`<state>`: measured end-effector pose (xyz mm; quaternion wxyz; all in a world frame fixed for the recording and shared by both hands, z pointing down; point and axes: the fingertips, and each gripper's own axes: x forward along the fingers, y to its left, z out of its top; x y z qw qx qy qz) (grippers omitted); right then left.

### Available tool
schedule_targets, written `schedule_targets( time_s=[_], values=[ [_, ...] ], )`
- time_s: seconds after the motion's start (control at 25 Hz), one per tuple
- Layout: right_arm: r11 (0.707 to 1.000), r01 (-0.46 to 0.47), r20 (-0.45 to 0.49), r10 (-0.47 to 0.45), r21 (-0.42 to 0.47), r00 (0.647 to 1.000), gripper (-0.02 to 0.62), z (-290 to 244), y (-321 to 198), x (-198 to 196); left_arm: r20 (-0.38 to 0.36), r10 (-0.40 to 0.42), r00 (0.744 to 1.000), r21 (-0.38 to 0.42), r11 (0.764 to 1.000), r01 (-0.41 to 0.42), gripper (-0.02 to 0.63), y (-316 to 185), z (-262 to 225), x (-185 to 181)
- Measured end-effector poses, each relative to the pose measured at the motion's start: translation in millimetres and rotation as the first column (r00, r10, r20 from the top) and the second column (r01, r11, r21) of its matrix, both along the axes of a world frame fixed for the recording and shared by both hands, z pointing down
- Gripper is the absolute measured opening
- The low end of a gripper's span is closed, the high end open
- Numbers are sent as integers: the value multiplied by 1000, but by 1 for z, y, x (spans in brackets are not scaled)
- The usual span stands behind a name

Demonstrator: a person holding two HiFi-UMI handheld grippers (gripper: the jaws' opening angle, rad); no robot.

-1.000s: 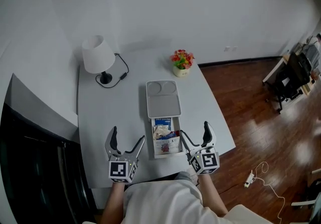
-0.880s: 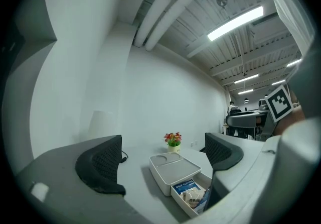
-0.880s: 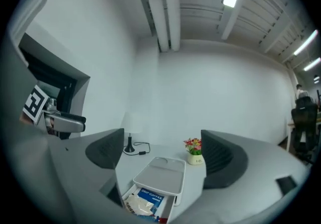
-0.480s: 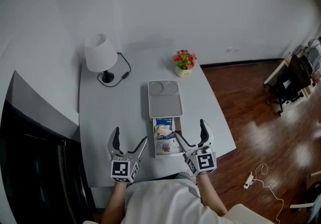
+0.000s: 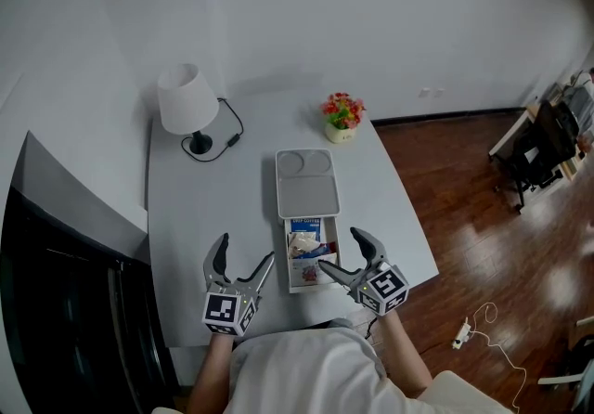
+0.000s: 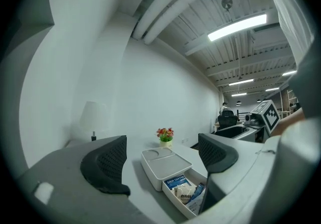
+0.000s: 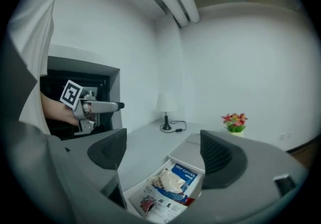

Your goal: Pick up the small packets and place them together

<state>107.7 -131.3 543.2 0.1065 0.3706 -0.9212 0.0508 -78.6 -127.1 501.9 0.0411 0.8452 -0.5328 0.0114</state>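
On the grey bench [image 5: 186, 217], near its front edge, lay a long white box [image 5: 282, 182]. Its far half was covered by a flat lid with two round hollows, and its near half stood open. The small packets were all inside that open half: a blue drip-coffee packet [image 5: 304, 224] at the far end against the lid, a cream packet [image 5: 302, 243] just nearer and overlapping it, and more printed sachets [image 5: 310, 271] with blue and red on them toward the near wall.

The left gripper [image 5: 244, 252] hung over bare bench to the left of the box, apart from it, pointing away from the person. Its jaws had just been closing, yet they stood apart with nothing between the pads; its own view showed only the bench and the box farther off through the gap.

The right gripper [image 5: 340, 251] sat at the near right corner of the box, angled leftward and slightly down toward the open half. Its jaws had just narrowed a little and were wide apart, gripping nothing. In the right gripper view the packets lay below and beyond the gap between the pads. One jaw tip reached over the box's near right part in the head view; whether it touched a packet could not be told.

At the far left of the bench stood a white-shaded lamp [image 5: 186, 98] with a black cable [image 5: 227, 135], and at the far right a small pot of flowers [image 5: 340, 115].
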Motion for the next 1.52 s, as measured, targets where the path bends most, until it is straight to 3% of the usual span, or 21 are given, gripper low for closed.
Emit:
schedule_targets(
  time_s=[0.12,0.28,0.32,0.36,0.4,0.56,0.76,0.8,0.84,0.88,0.96,1.0,1.08,1.12,1.2,1.32,1.52],
  values=[
    [981,159,-90,-169,-113,981,451,38,-2,-9,8,20,1000,-8,1000,-20,428,1,3,4],
    [902,326,-158,-379,-283,912,449,86,-4,-23,11,15,1000,2,1000,-15,428,3,1,5],
    [878,353,-162,-419,-323,893,432,97,-4,-26,8,12,1000,2,1000,-12,428,3,1,5],
    [852,377,-173,-459,-362,871,357,109,-4,-28,8,9,1000,2,1000,-9,428,4,0,5],
    [829,394,-190,-494,-397,848,336,121,-3,-30,10,7,1000,2,1000,-7,428,5,0,5],
    [753,398,-256,-586,-524,769,336,164,1,-36,11,-7,1000,-4,1000,7,428,7,1,1],
    [699,366,-340,-653,-615,676,334,203,6,-42,10,-32,999,7,999,32,428,10,0,-7],
    [690,362,-350,-664,-626,661,320,208,8,-44,9,-37,999,11,999,37,428,10,-1,-9],
    [681,360,-354,-674,-638,648,238,212,10,-46,8,-41,999,13,999,41,428,9,-2,-10],
    [672,358,-358,-684,-648,636,224,217,13,-47,8,-45,999,14,999,45,428,9,-2,-11],
    [673,347,-397,-694,-653,600,224,225,15,-47,5,-56,998,13,998,56,428,10,-2,-14],
    [691,337,-441,-688,-639,576,224,227,14,-45,4,-61,998,13,998,61,428,10,-2,-15],
    [727,334,-514,-670,-600,536,95,224,9,-43,3,-68,998,14,998,68,428,10,-2,-17],
    [734,341,-527,-666,-587,528,68,221,8,-45,2,-70,998,13,997,70,428,10,-1,-17],
    [742,365,-539,-664,-563,519,18,218,5,-46,-4,-74,997,8,997,74,428,9,1,-18],
    [741,407,-549,-670,-534,500,17,214,6,-47,-13,-77,997,2,997,77,428,6,2,-19],
    [754,440,-532,-656,-487,535,17,181,4,-48,-18,-78,997,-6,997,78,428,2,3,-22]
  ],
)
